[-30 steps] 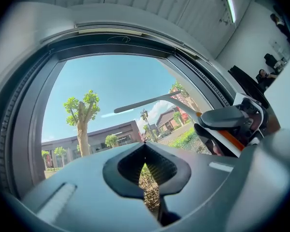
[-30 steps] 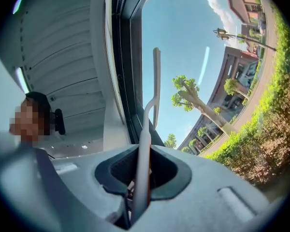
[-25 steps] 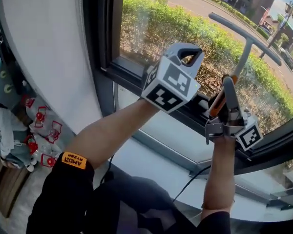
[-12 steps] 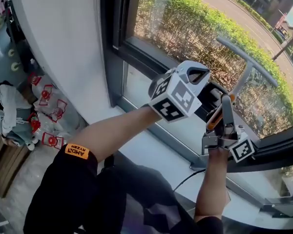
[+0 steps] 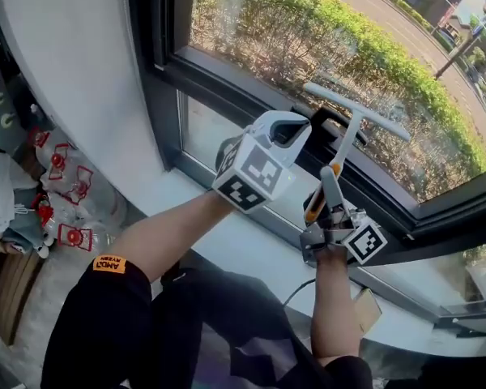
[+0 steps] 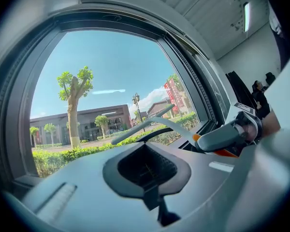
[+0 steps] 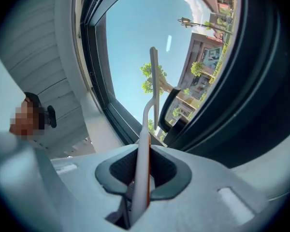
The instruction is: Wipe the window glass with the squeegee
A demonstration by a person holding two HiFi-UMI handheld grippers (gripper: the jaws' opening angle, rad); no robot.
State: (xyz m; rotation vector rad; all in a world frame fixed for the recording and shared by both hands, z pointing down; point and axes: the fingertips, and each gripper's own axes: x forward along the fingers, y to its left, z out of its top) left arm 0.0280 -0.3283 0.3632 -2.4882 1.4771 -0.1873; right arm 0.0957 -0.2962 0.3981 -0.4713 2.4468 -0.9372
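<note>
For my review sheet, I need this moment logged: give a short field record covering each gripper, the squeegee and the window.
left gripper: jaws together, nothing between them, held up beside the right one
right gripper: shut on the handle of the squeegee
squeegee: T-shaped, blade uppermost, lying across the lower edge of the pane by the dark frame
blade contact: cannot tell whether it touches the glass
window glass: hedge and street visible through it

White wall [image 5: 81, 63] left, dark window frame [image 5: 158, 71], pale sill [image 5: 251, 258] below; sunlit hedge [image 5: 348, 47], blue sky [image 6: 116, 62] outside
</note>
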